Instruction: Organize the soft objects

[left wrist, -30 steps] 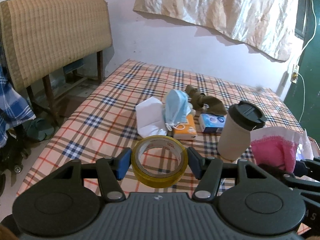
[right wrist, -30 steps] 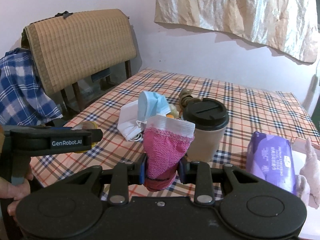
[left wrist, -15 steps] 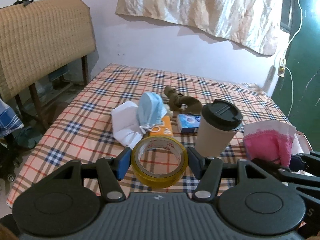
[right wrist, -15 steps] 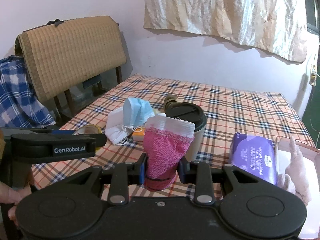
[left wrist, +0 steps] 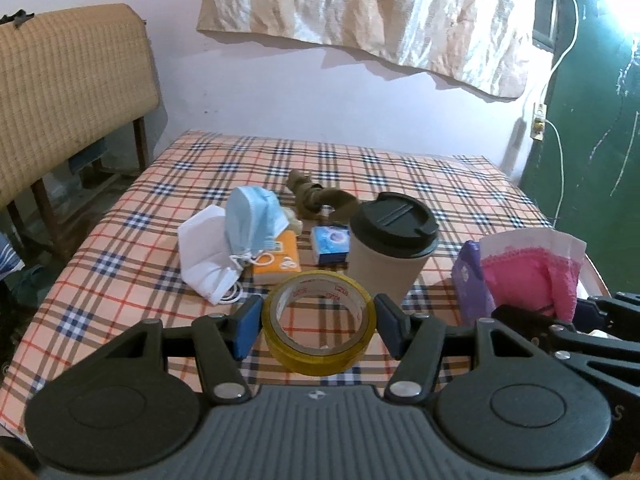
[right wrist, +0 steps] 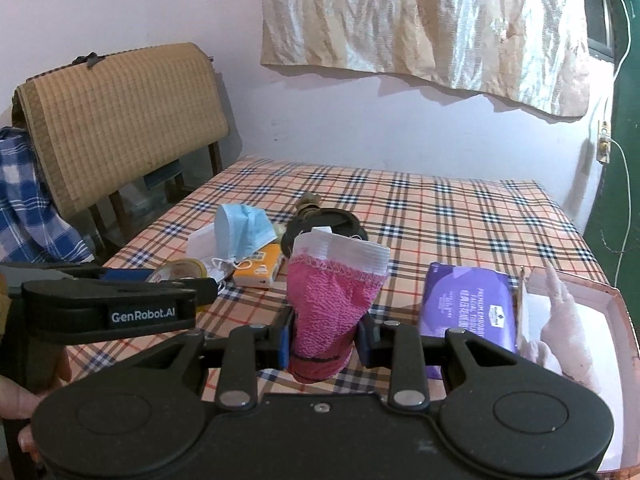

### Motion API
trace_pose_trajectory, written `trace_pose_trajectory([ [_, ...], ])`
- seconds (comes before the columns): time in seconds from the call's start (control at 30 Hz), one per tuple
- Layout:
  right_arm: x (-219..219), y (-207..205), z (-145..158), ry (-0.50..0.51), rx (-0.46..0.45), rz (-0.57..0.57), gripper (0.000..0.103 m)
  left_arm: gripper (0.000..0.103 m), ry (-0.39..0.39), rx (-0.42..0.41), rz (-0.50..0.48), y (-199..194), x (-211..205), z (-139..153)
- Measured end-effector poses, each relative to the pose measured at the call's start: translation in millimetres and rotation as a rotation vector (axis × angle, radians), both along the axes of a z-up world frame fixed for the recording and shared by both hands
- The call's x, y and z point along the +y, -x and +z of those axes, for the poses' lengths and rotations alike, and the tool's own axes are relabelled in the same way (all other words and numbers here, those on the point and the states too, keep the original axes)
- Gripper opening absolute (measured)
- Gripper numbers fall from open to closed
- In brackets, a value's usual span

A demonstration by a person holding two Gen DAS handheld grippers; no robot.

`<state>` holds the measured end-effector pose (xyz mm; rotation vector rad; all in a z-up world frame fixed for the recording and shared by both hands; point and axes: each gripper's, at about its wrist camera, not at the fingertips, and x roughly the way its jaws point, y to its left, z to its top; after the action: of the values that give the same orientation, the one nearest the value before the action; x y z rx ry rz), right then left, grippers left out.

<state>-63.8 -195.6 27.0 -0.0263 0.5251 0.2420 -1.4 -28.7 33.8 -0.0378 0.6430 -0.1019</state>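
Observation:
My left gripper (left wrist: 318, 326) is shut on a roll of yellow tape (left wrist: 320, 322) above the near edge of the plaid table (left wrist: 400, 172). My right gripper (right wrist: 323, 340) is shut on a pink and white sock (right wrist: 332, 300), held upright; the sock also shows in the left wrist view (left wrist: 528, 276). A blue face mask (left wrist: 250, 218) lies on a white mask (left wrist: 204, 256). A brown sock (left wrist: 316, 198) lies behind them. A pale pink soft toy (right wrist: 564, 328) lies in a pink tray (right wrist: 624, 320) at the right.
A lidded paper cup (left wrist: 390, 252) stands mid-table, beside an orange tissue pack (left wrist: 278, 262) and a small blue pack (left wrist: 330, 244). A purple tissue pack (right wrist: 468, 304) lies by the tray. A woven chair back (right wrist: 120, 120) and a blue checked cloth (right wrist: 28, 208) are left of the table.
Both grippers have drawn back and turned a little to the right, keeping the tape and the sock. More of the tray and the green door now shows.

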Motion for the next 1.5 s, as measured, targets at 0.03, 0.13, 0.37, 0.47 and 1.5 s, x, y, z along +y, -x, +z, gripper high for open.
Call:
trace_pose_trajectory([
  [0.03, -2.3, 0.4, 0.0, 0.0, -0.001, -0.006, 0.038, 0.061, -0.001, 0.0, -0.004, -0.6, -2.1, 0.3],
  [0.13, -9.3, 0.1, -0.2, -0.004, -0.003, -0.023, 0.038, 0.061, 0.002, -0.002, -0.017, -1.6, -7.8, 0.7],
  [0.37, -24.2, 1.0, 1.9, -0.009, -0.015, -0.059, 0.038, 0.061, 0.003, -0.003, -0.047, -3.4, -21.3, 0.6],
  [0.47, -31.5, 1.1, 2.1, -0.015, -0.014, -0.076, 0.038, 0.061, 0.003, -0.003, -0.06, -3.7, -26.9, 0.3],
  [1.5, -96.9, 5.7, 7.4, -0.043, -0.032, -0.21, 0.038, 0.061, -0.007, -0.015, -0.214, -14.0, -94.3, 3.0],
])
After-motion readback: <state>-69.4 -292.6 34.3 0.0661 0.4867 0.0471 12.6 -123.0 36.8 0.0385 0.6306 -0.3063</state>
